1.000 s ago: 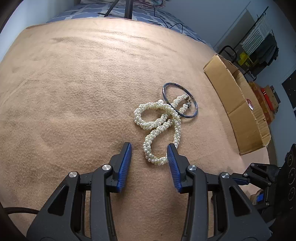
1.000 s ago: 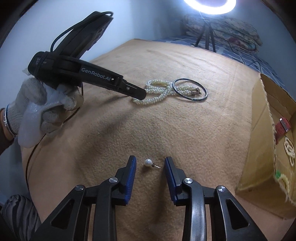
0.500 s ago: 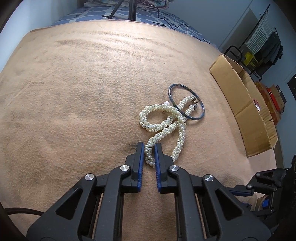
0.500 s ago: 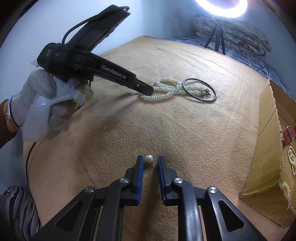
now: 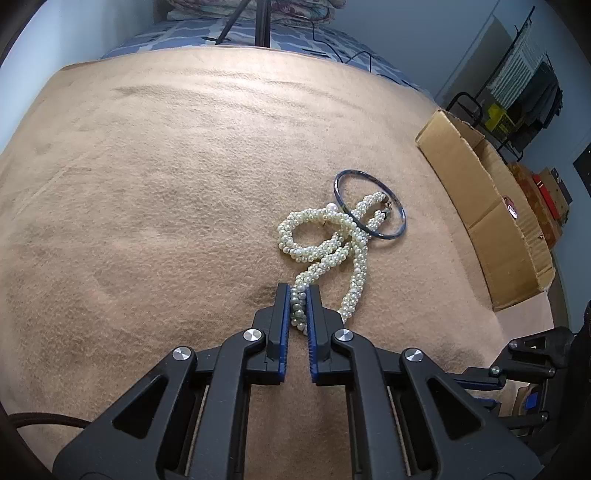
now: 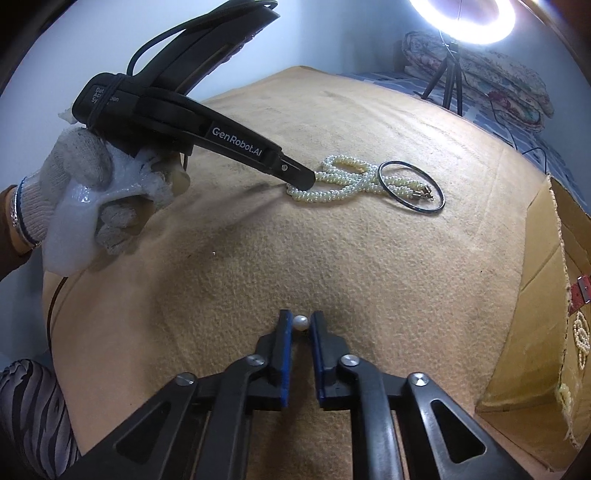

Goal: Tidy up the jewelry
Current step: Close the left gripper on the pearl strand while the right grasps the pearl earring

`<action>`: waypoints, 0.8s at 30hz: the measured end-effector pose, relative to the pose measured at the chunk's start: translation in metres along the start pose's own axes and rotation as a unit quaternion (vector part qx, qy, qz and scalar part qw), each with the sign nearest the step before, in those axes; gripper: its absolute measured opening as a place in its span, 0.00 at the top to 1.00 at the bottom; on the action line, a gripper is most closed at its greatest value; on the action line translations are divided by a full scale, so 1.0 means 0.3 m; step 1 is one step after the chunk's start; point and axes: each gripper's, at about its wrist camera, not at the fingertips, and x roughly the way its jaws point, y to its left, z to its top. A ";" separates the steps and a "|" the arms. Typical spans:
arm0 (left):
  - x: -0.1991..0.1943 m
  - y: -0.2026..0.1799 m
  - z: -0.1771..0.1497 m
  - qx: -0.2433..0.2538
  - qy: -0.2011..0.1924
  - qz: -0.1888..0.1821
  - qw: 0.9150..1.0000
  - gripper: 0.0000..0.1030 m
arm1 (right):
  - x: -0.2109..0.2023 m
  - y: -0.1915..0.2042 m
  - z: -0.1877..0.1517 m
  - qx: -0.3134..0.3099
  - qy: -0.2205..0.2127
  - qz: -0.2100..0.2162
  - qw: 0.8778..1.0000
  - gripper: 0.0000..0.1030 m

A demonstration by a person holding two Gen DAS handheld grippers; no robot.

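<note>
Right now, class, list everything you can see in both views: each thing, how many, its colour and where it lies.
necklace: one, white pearls, looped on the blanket, one end between the left gripper's pads
bangle: one, dark metal, on the necklace's far end
earring: one, white pearl, on the blanket between the right gripper's pads
blanket: one, tan, under everything
box: one, brown cardboard, open, at the blanket's right edge
ring light: one, white, on a tripod behind the blanket
left gripper: black with blue pads, shut on necklace
right gripper: black with blue pads, closed on earring
left hand: white glove, holding the left gripper
</note>
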 end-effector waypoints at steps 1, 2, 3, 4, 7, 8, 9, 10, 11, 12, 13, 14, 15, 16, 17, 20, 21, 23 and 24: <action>-0.005 0.002 -0.002 -0.001 -0.002 0.000 1.000 0.94 | -0.002 0.000 0.001 0.001 -0.001 0.000 1.000 0.93; -0.011 0.005 -0.004 -0.004 -0.005 -0.001 1.000 0.94 | -0.003 -0.001 0.002 0.003 -0.002 0.001 1.000 0.93; -0.019 0.009 -0.008 -0.006 -0.007 -0.002 1.000 0.94 | -0.005 -0.003 0.001 0.006 -0.003 0.002 1.000 0.93; -0.029 0.012 -0.011 -0.009 -0.010 -0.004 1.000 0.94 | -0.010 -0.005 0.000 0.011 -0.005 0.003 1.000 0.93; -0.061 0.023 -0.018 -0.018 -0.019 -0.010 1.000 0.94 | -0.027 -0.009 -0.008 0.023 -0.012 0.007 1.000 0.93; -0.075 0.028 -0.020 -0.021 -0.022 -0.012 0.999 0.94 | -0.035 -0.011 -0.011 0.028 -0.015 0.007 0.999 0.93; -0.089 0.033 -0.023 -0.024 -0.025 -0.015 0.999 0.94 | -0.036 -0.016 -0.011 0.031 -0.017 0.008 0.999 0.93; -0.099 0.037 -0.025 -0.026 -0.027 -0.017 0.999 0.94 | -0.045 -0.018 -0.015 0.036 -0.021 0.008 0.999 0.93; -0.111 0.040 -0.027 -0.028 -0.030 -0.018 0.999 0.94 | -0.054 -0.021 -0.019 0.041 -0.025 0.010 0.999 0.93; -0.127 0.045 -0.031 -0.031 -0.034 -0.018 0.999 0.94 | -0.058 -0.022 -0.022 0.044 -0.027 0.010 0.999 0.93; -0.138 0.049 -0.031 -0.033 -0.037 -0.019 0.999 0.94 | -0.066 -0.022 -0.026 0.047 -0.030 0.010 0.998 0.93; -0.153 0.054 -0.034 -0.037 -0.040 -0.022 0.998 0.94 | -0.071 -0.024 -0.030 0.049 -0.032 0.010 0.998 0.93; -0.169 0.058 -0.035 -0.040 -0.044 -0.025 0.998 0.94 | -0.079 -0.024 -0.035 0.051 -0.034 0.010 0.998 0.93; -0.181 0.061 -0.036 -0.041 -0.047 -0.027 0.998 0.94 | -0.085 -0.022 -0.037 0.053 -0.036 0.009 0.998 0.93; -0.196 0.060 -0.041 -0.043 -0.051 -0.029 0.997 0.94 | -0.093 -0.023 -0.040 0.055 -0.038 0.008 0.998 0.93; -0.246 0.056 -0.034 -0.046 -0.064 -0.035 0.996 0.94 | -0.117 -0.027 -0.046 0.063 -0.046 0.007 0.997 0.93; -0.263 0.054 -0.029 -0.047 -0.068 -0.038 0.996 0.94 | -0.127 -0.033 -0.048 0.067 -0.050 0.006 0.996 0.93; -0.289 0.051 -0.015 -0.048 -0.076 -0.041 0.995 0.94 | -0.144 -0.045 -0.048 0.067 -0.052 -0.003 0.996 0.93; -0.309 0.044 -0.007 -0.048 -0.081 -0.044 0.995 0.94 | -0.155 -0.053 -0.052 0.071 -0.056 -0.004 0.996 0.93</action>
